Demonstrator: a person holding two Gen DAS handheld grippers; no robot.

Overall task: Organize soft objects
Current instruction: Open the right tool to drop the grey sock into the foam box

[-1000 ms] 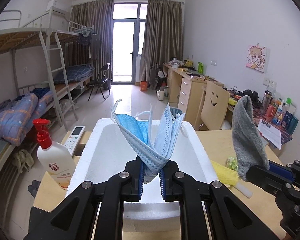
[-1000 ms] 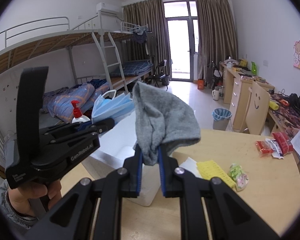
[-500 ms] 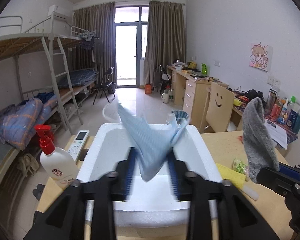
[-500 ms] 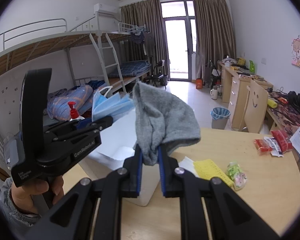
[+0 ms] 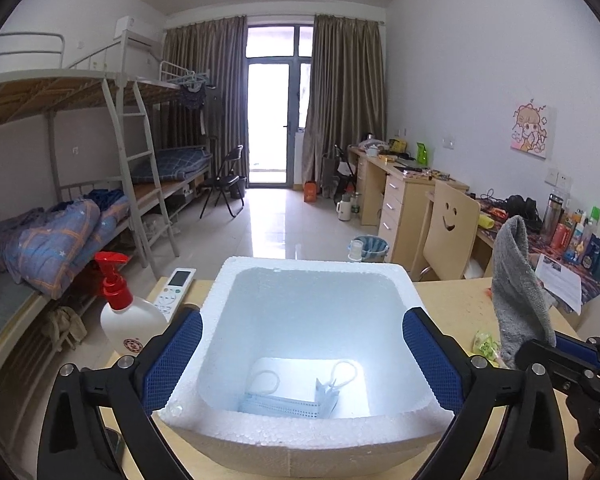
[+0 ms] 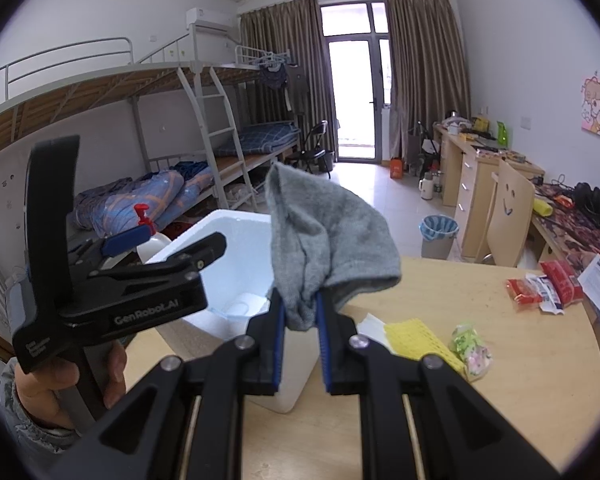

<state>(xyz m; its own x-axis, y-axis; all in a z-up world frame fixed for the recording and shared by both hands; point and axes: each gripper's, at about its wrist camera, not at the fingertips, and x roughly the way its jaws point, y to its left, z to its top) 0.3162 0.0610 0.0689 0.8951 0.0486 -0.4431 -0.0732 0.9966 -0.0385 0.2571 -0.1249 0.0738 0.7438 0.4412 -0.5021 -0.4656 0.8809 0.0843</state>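
The foam box (image 5: pixel 316 432) is now holding the blue mask (image 5: pixel 288 402), lying flat on its floor. The left gripper (image 5: pixel 302 354), jaws having just been opening wide and empty, is hovering over it. The right gripper (image 6: pixel 300 330) is pinching the grey sock (image 6: pixel 320 240) beside the box; probably it goes in next, needing a carry over the rim and release.

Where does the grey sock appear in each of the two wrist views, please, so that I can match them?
Left wrist view: the grey sock stands at the right edge, rising from the right gripper.
Right wrist view: the grey sock fills the centre, clamped between the blue pads.
Shared landmark: the white foam box, left of the sock in both.
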